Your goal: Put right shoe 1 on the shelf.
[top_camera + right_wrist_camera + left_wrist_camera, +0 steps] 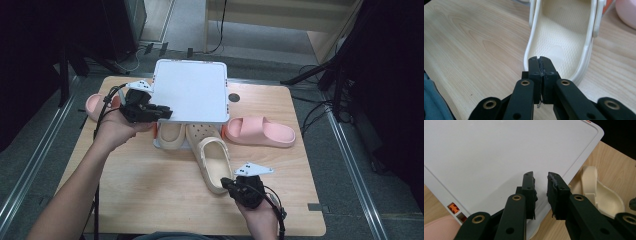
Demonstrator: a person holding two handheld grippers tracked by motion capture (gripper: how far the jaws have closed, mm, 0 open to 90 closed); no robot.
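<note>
High view first: we've got a flat white plastic lid (192, 90) with rounded corners and a raised rim, tilted up over a white box (165, 144) on the pale wood-grain desk (150, 190). Under that lid, one cream clog (171, 134) sits in the box; a second cream clog (214, 162), perforated and matte, lies half out toward us. Right of the lid rests a smooth pink slide (260, 131), another pink slide (100, 106) left of it. Our left gripper (541, 192) pinches the lid's edge. Our right gripper (540, 66) is pressed together, empty, over the clog's pebbled heel.
</note>
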